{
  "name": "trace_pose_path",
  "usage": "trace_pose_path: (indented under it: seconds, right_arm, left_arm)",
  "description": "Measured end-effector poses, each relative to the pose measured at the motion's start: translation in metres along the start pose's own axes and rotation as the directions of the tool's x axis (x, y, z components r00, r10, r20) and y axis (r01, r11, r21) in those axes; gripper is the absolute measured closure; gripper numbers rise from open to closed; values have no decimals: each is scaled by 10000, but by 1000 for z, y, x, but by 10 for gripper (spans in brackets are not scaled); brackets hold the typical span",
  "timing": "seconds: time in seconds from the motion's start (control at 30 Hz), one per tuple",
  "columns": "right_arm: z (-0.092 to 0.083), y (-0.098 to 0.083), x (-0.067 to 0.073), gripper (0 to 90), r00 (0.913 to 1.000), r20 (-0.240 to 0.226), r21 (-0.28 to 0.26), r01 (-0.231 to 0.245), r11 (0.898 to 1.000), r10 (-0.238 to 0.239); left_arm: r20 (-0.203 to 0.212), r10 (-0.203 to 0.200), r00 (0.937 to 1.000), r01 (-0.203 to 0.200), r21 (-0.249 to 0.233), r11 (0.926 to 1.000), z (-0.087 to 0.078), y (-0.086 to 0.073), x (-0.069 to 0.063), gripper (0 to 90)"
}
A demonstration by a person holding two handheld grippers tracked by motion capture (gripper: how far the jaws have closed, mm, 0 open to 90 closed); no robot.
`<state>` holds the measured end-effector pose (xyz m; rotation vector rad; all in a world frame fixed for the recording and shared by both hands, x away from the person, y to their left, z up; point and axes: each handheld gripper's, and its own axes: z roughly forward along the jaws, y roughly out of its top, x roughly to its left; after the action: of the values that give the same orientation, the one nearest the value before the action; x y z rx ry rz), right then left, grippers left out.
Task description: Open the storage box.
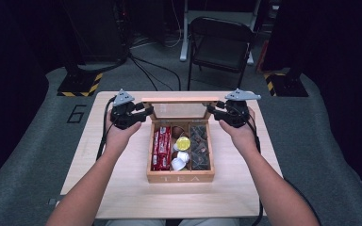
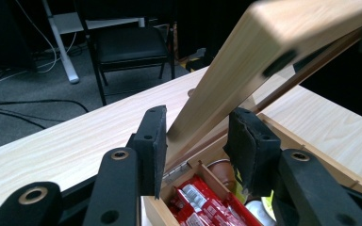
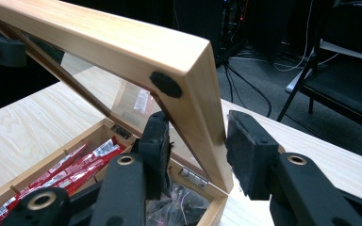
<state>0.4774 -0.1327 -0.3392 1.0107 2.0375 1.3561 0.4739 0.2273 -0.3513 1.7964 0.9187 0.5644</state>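
Note:
A wooden tea box (image 1: 180, 178) marked TEA stands mid-table with its glass-paned lid (image 1: 179, 100) raised and tilted. Inside lie red sachets (image 1: 161, 147), round capsules (image 1: 181, 151) and dark tea bags (image 1: 200, 146). My left gripper (image 1: 146, 113) is at the lid's left end. In the left gripper view its jaws (image 2: 195, 136) are shut on the lid's side rail (image 2: 202, 108). At the lid's right end, my right gripper (image 1: 214, 110) clamps that side rail (image 3: 202, 117), as the right gripper view (image 3: 193, 141) shows. The red sachets (image 2: 202, 202) show below.
The box rests on a light wooden table (image 1: 122, 188) with bare wood on all sides. A black folding chair (image 1: 221, 42) stands beyond the far edge. Cables (image 1: 151, 70) run across the grey floor, and striped stand bases (image 1: 80, 84) sit at the far corners.

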Motion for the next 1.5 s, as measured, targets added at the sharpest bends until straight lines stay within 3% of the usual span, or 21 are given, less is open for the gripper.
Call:
trace_pose_path:
  seconds: [0.27, 0.73, 0.87, 1.1, 1.27, 1.5]
  right_arm:
    - [7, 1, -7, 587, 9988, -133, -120, -464, 9989, 462]
    - [32, -7, -12, 545, 9990, 187, 383, -405, 9984, 398]
    - [38, -10, -14, 570, 9991, 302, 528, -311, 9981, 296]
    - [41, -10, -20, 617, 9976, 300, 489, -634, 9968, 620]
    - [43, -9, -21, 622, 9971, 354, 427, -692, 9967, 677]
    - [46, -9, -23, 625, 9965, 393, 291, -743, 9968, 731]
  left_arm:
    - [115, -148, 9998, 150, -190, 9997, 8, -1, 8, 596]
    - [-143, -244, 9996, 241, -182, 9995, 15, 4, 11, 610]
    - [-141, -430, 9990, 427, -176, 9989, 17, 6, 13, 610]
    - [30, -586, 9983, 587, -234, 9980, 21, 7, 20, 601]
    - [31, -651, 9979, 651, 57, 9979, 30, 2, 22, 576]
    - [45, -796, 9968, 795, 69, 9968, 39, -9, 26, 570]
